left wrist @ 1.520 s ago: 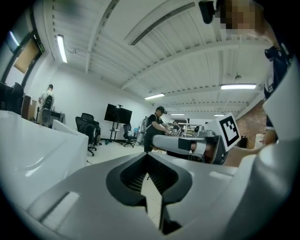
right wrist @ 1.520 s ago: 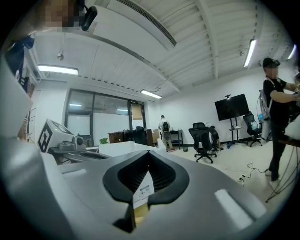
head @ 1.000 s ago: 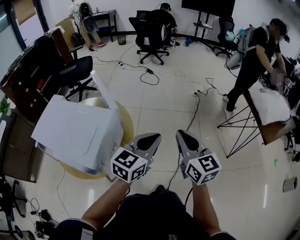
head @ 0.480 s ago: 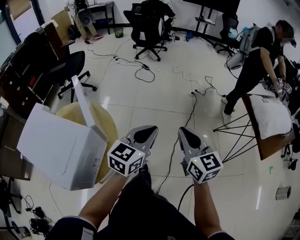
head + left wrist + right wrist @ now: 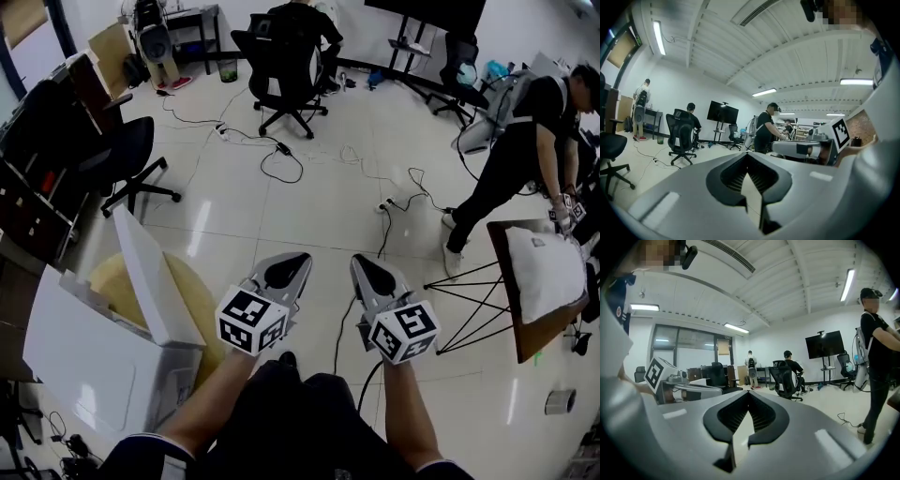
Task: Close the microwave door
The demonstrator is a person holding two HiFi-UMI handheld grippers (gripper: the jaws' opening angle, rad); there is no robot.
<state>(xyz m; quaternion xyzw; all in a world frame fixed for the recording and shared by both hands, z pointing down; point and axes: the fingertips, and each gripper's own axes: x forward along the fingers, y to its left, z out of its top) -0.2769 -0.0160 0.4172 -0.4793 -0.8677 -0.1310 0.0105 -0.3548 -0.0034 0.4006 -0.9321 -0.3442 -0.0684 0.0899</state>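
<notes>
The microwave [image 5: 84, 370] door [image 5: 150, 281], lower left, stood open and untouched. The left gripper [image 5: 298, 261] and right gripper [image 5: 360, 262] had their jaws pressed together, empty. Closing was not yet begun.

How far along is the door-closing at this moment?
Done: nothing. The microwave has its door open, swung away from the body. In hand: nothing. The left gripper and right gripper are both shut and empty, held over the floor, apart from the microwave. Left: reach the door and push it shut.
</notes>
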